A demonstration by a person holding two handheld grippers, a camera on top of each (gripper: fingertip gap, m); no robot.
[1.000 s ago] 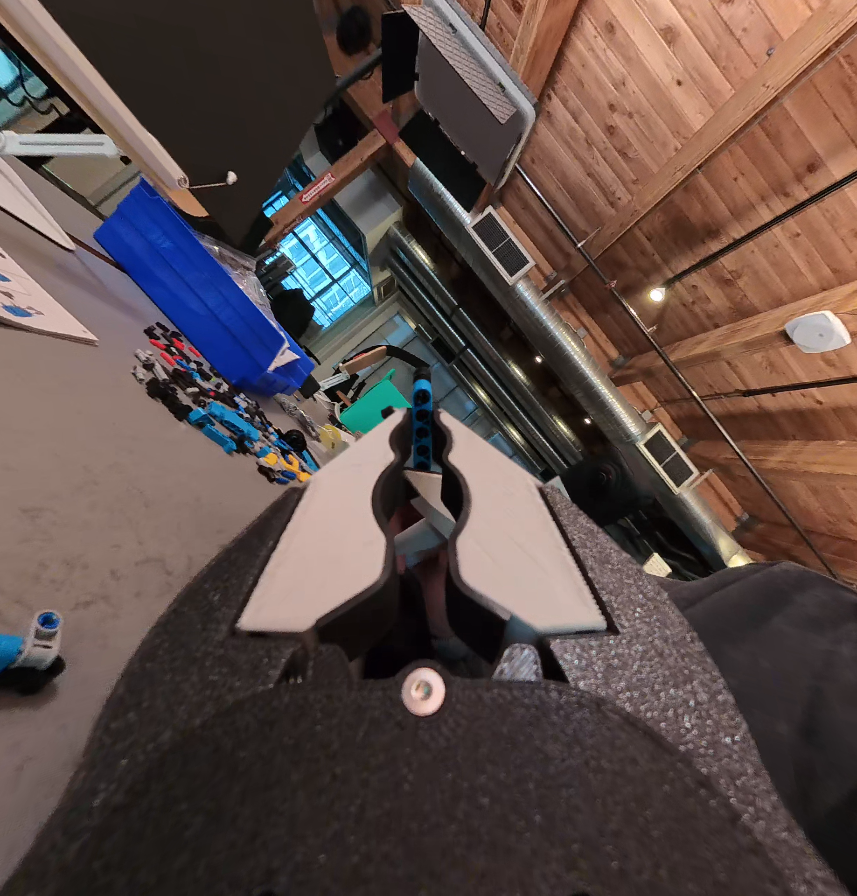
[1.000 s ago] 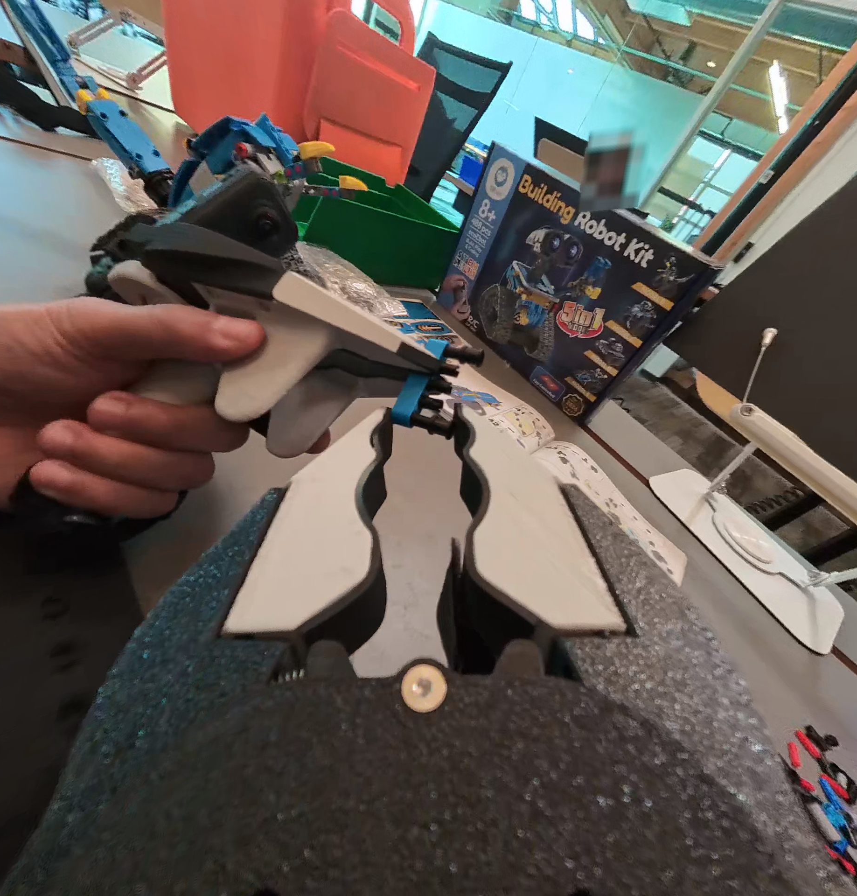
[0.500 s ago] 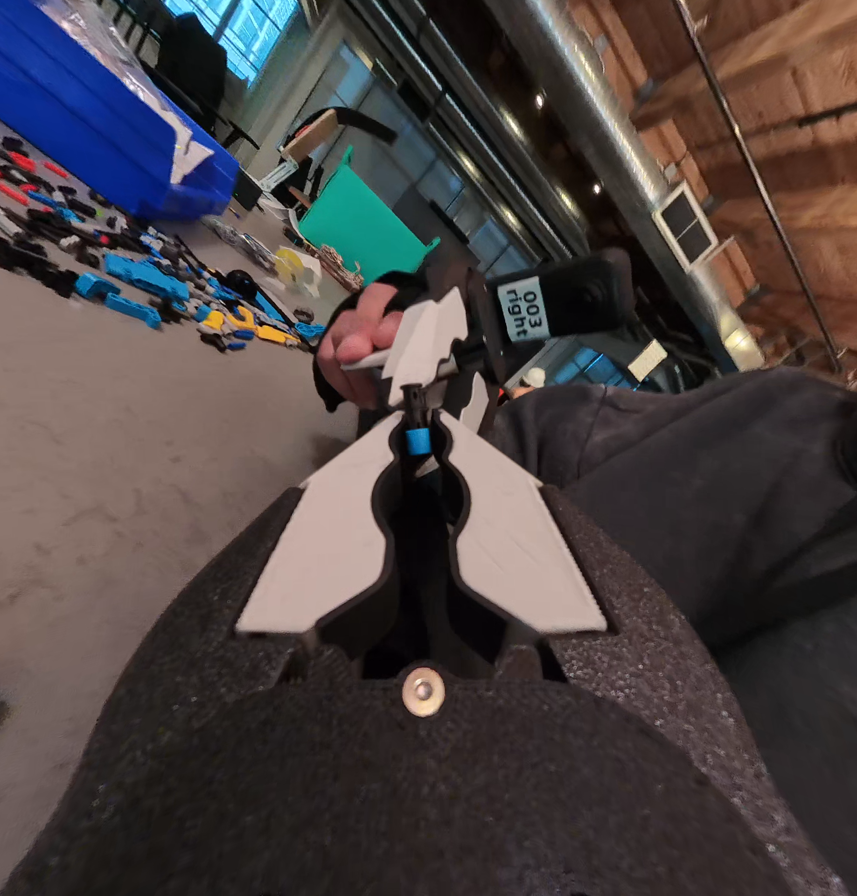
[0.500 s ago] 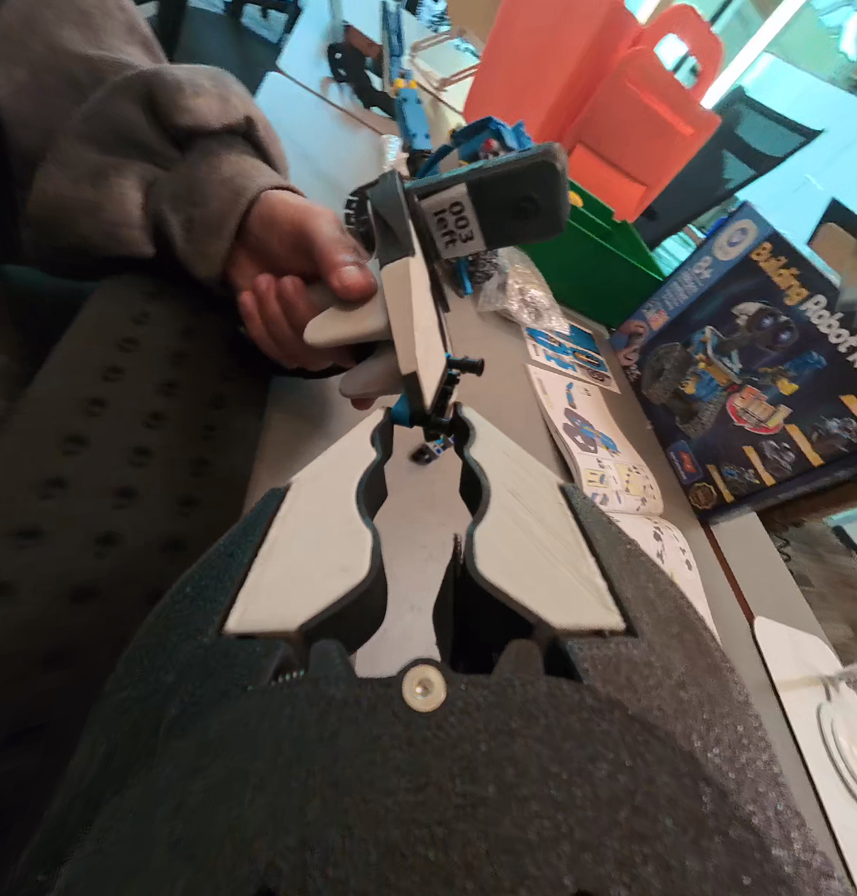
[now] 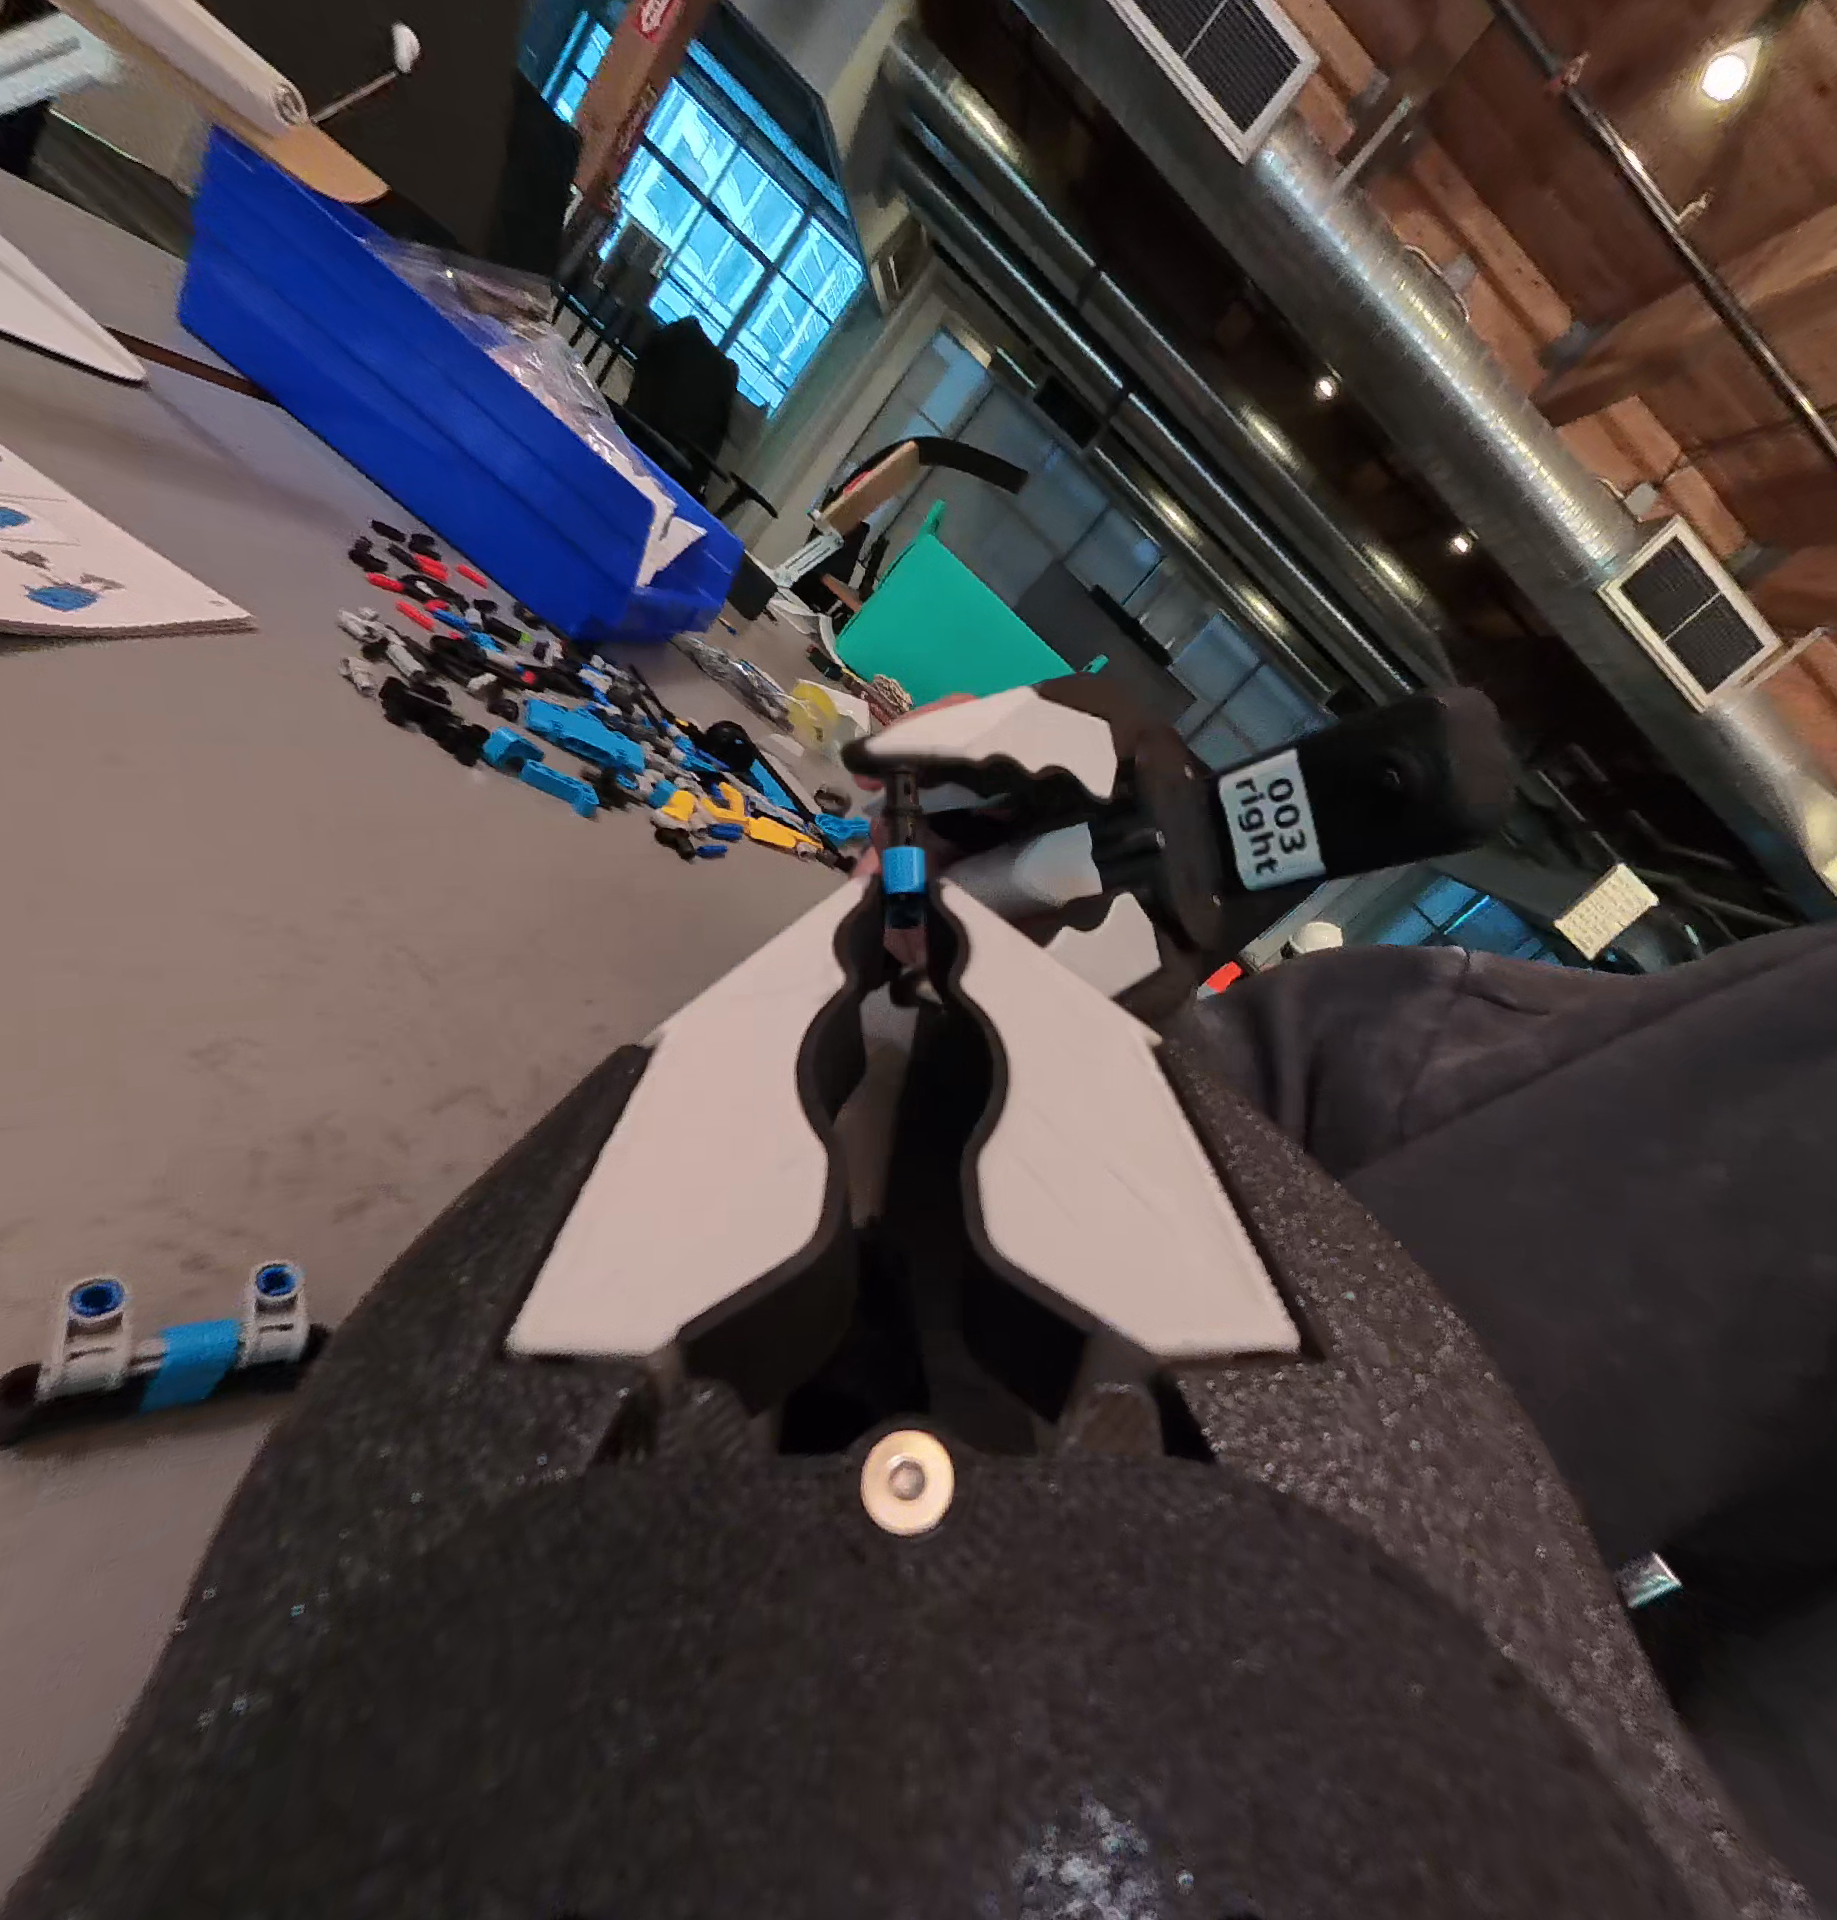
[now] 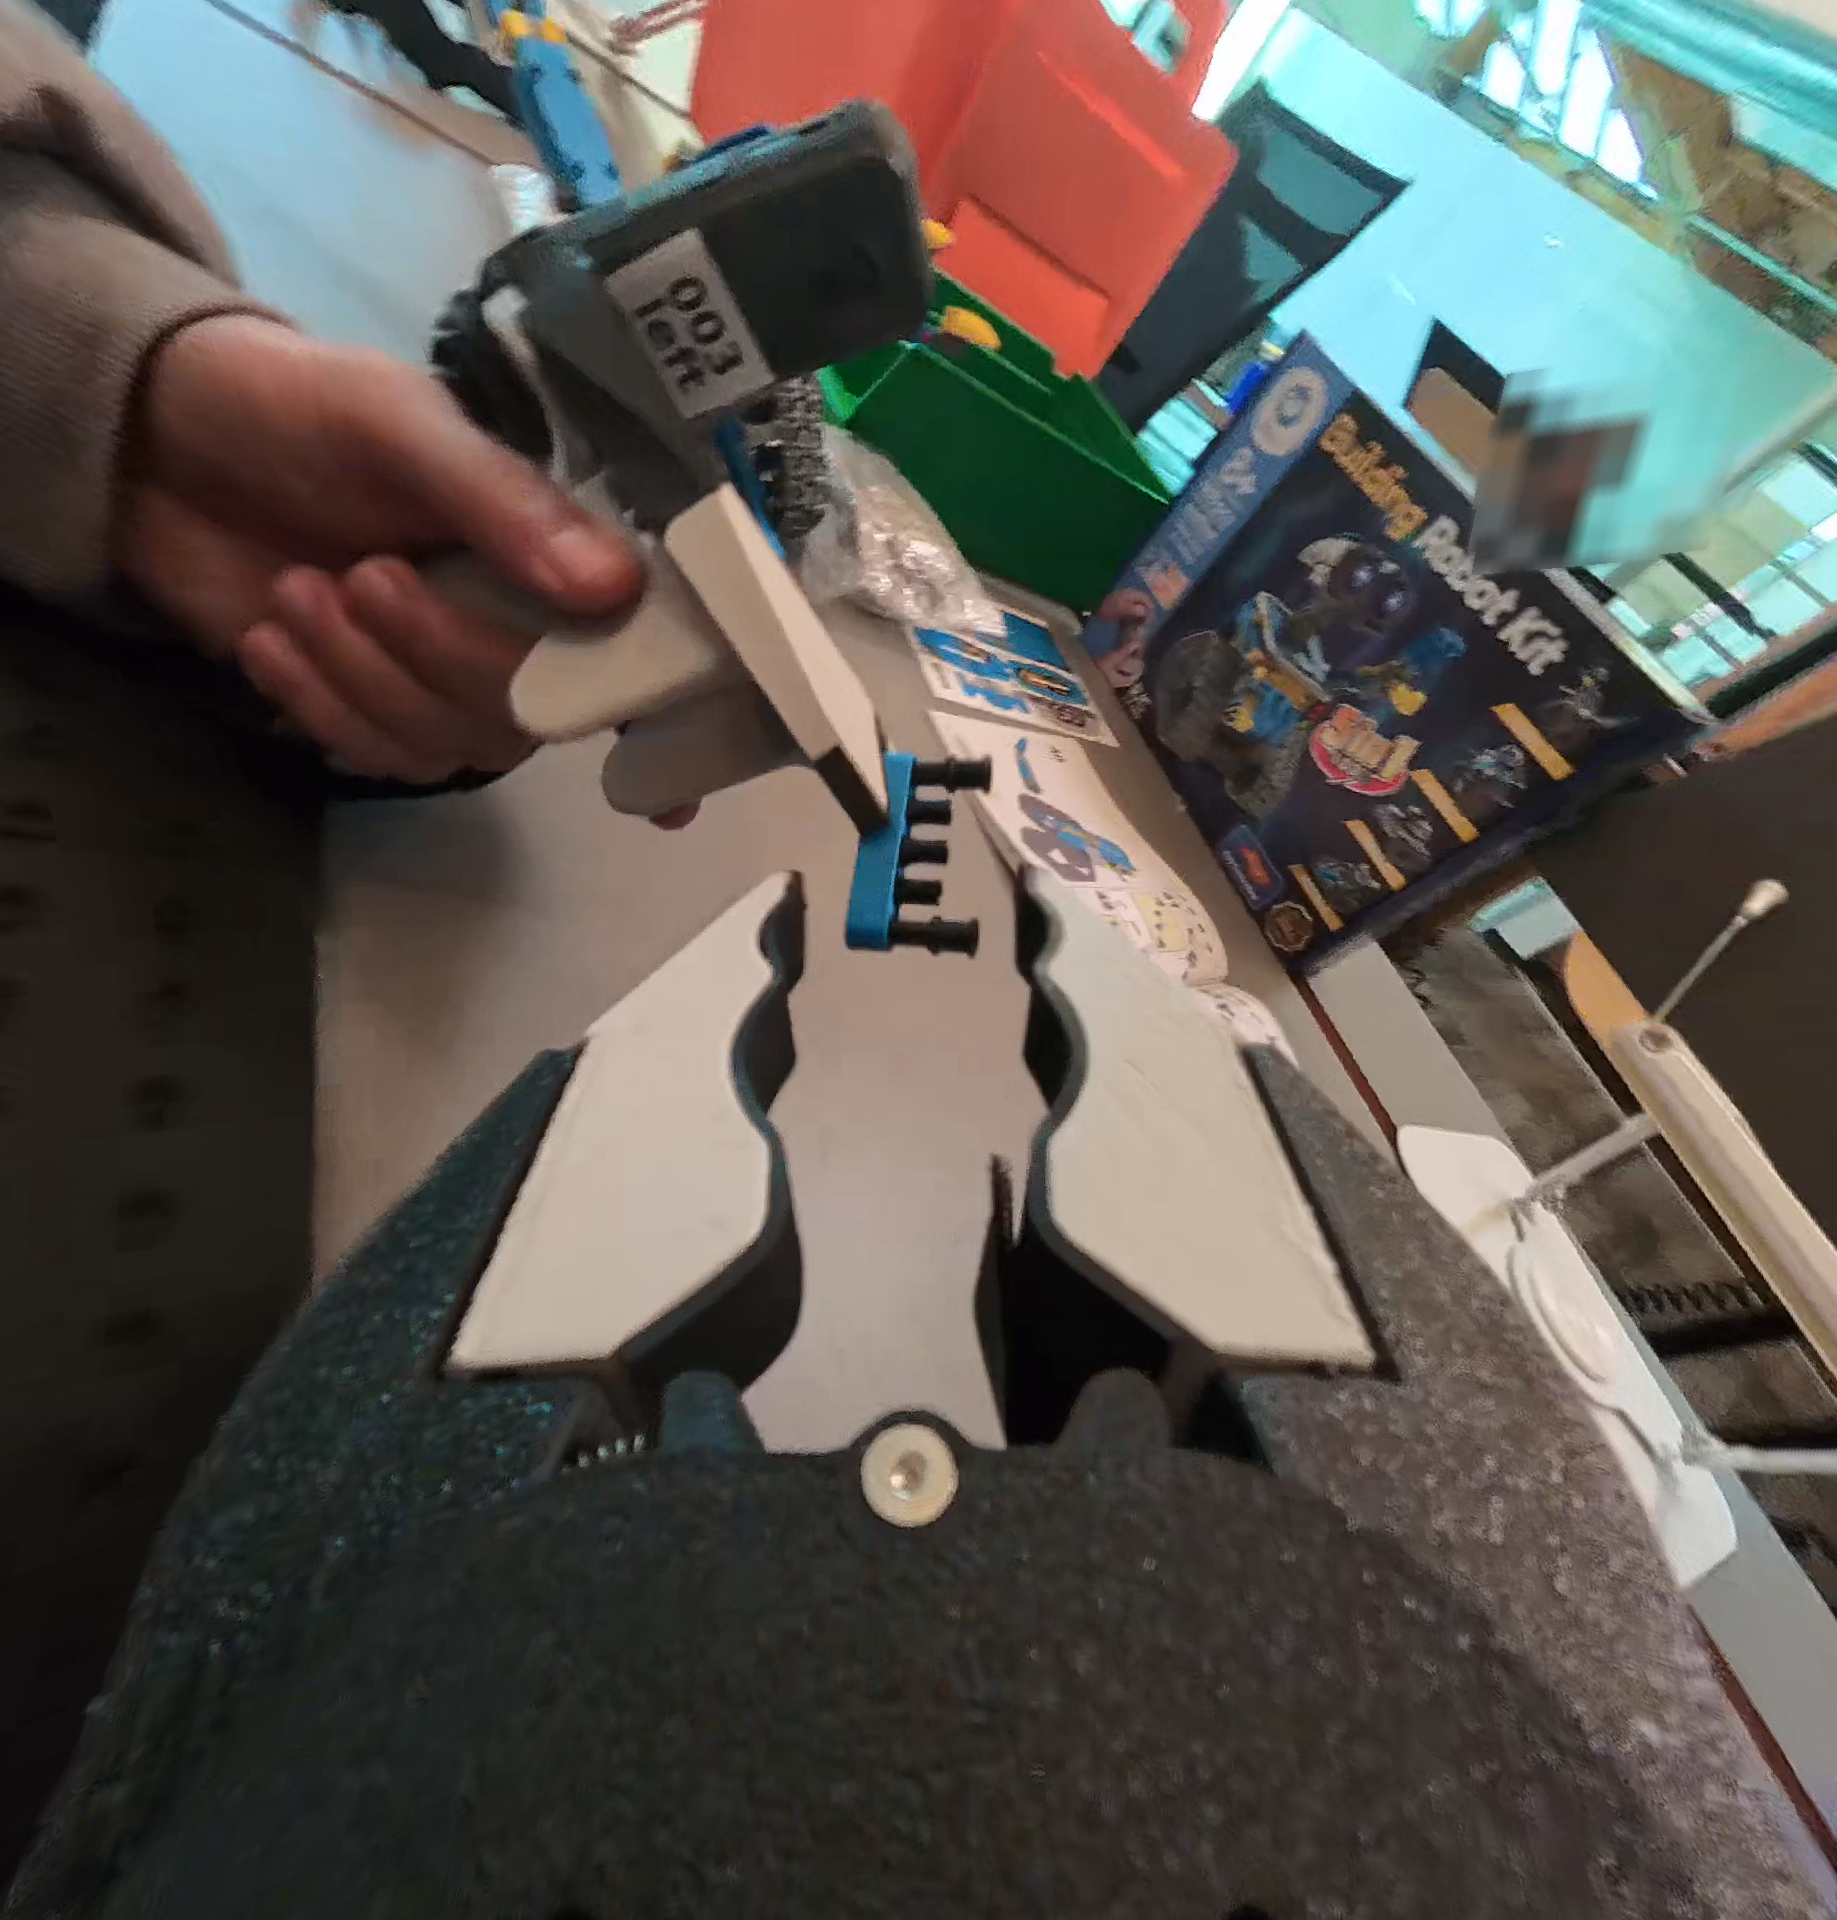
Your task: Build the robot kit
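Observation:
My left gripper [image 5: 903,902] is shut on a short blue beam [image 5: 903,869], which stands upright at its tips. In the right wrist view the left gripper [image 6: 857,795] comes in from the upper left, held by a hand [image 6: 353,540]. The blue beam [image 6: 878,862] hangs from it with several black pins [image 6: 935,852] sticking out to the right. My right gripper [image 6: 909,904] is open, with the beam's lower end between its fingertips and not touching them. In the left wrist view the right gripper [image 5: 924,810] sits just beyond the beam.
A pile of small black, blue, red and yellow parts [image 5: 581,717] lies before a blue bin [image 5: 426,395]. A small grey-and-blue assembly [image 5: 166,1351] sits at the near left. A booklet [image 6: 1080,831], a kit box [image 6: 1413,707], a green bin [image 6: 997,457] and a white lamp base [image 6: 1568,1351] stand to the right. Left and right tips are no more than a few centimetres apart.
My right gripper has opened and drawn back a little from the pins. The left gripper keeps hold of the blue beam and has tilted down toward the table.

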